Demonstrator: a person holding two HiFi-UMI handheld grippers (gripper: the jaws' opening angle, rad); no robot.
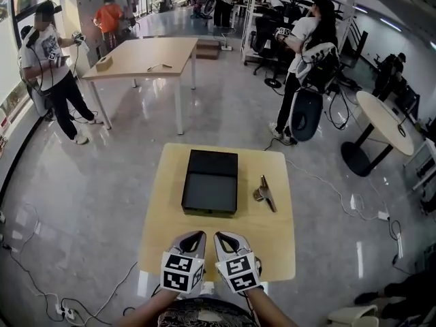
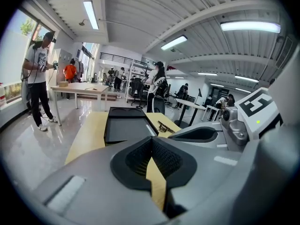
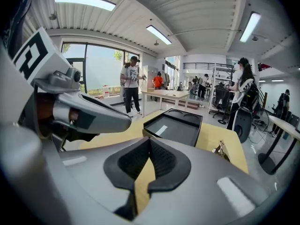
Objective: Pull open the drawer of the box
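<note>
A flat black box (image 1: 210, 182) lies in the middle of a small wooden table (image 1: 165, 216); it also shows as the box (image 2: 124, 124) in the left gripper view and the box (image 3: 176, 125) in the right gripper view. Its drawer looks closed. Both grippers hover side by side over the table's near edge, short of the box. My left gripper (image 1: 193, 240) (image 2: 151, 143) is shut and holds nothing. My right gripper (image 1: 227, 241) (image 3: 149, 144) is likewise shut and empty.
A metal clip-like tool (image 1: 265, 193) lies on the table right of the box. Beyond stand a larger table (image 1: 144, 56), a round table (image 1: 379, 118), office chairs and several people. Cables (image 1: 41, 278) trail on the glossy floor.
</note>
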